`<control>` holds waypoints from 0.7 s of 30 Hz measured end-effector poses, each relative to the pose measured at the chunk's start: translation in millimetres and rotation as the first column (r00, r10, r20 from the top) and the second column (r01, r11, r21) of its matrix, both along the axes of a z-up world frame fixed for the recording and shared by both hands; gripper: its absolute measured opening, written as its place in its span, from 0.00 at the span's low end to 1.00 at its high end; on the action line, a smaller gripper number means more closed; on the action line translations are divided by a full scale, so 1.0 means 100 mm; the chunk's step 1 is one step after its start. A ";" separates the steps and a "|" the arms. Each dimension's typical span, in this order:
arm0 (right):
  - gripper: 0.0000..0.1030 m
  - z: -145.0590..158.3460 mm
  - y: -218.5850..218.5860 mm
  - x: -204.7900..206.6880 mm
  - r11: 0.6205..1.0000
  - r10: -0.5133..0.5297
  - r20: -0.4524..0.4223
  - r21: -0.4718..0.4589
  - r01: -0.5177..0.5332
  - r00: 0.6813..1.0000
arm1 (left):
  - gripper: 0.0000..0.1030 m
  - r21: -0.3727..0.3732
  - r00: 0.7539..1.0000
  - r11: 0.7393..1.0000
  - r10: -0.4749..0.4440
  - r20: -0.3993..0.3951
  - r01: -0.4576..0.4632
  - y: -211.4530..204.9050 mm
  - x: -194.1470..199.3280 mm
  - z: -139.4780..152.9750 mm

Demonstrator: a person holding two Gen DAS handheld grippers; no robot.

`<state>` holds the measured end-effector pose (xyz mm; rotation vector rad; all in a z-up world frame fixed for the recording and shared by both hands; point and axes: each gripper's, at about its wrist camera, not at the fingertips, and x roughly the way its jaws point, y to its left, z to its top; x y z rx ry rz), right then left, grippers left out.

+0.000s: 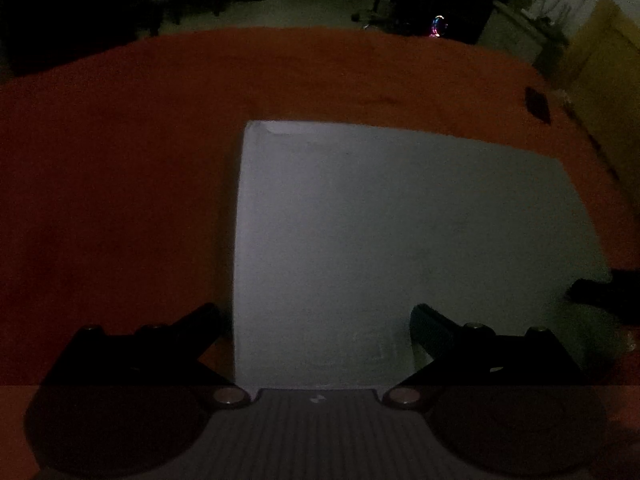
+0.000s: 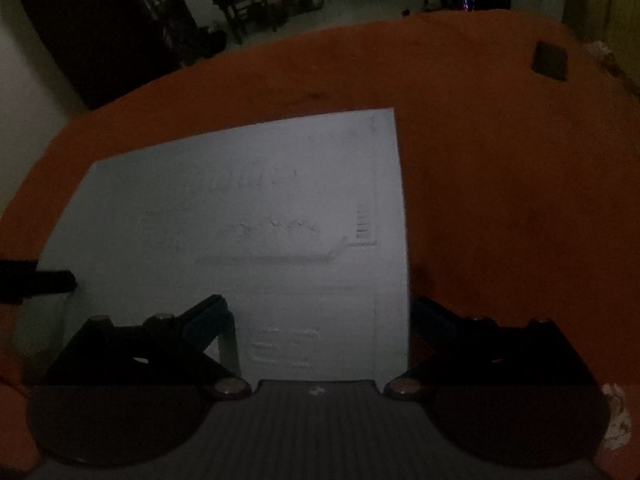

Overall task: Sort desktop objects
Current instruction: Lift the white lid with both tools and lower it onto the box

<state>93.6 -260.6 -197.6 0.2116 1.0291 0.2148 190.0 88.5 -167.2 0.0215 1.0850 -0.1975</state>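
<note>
Paper is the main thing in both dim views: a white sheet [image 1: 400, 248] lying flat on the orange-covered bench [image 1: 120, 160].

In the left wrist view, the left hand-held gripper [image 1: 316, 320] sits at the bottom of the frame with its fingers spread wide. Its left finger [image 1: 200, 320] is over the orange cloth just beside the sheet's left edge, and its right finger is over the paper. At the right edge of the frame a dark finger tip reaches onto the sheet. A small dark object [image 1: 538, 105] lies in the upper right, well apart from the paper.

In the right wrist view, the right hand-held gripper [image 2: 320, 316] is likewise spread wide, straddling the right edge of the sheet [image 2: 240, 220]. Faint embossed marks show on the paper. The same small dark object [image 2: 551, 60] sits upper right.
</note>
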 end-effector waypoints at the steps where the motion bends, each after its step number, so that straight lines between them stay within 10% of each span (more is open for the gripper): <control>1: 0.99 0.01 0.00 0.00 1.000 0.006 -0.003 -0.003 -0.006 1.000 | 0.99 -0.001 1.000 1.000 0.001 0.004 -0.001 0.00 -0.01 -0.01; 21: 0.99 0.16 0.02 0.02 0.999 0.036 -0.099 -0.005 -0.037 0.994 | 0.98 0.015 0.999 0.999 -0.047 -0.025 0.048 -0.02 -0.34 0.12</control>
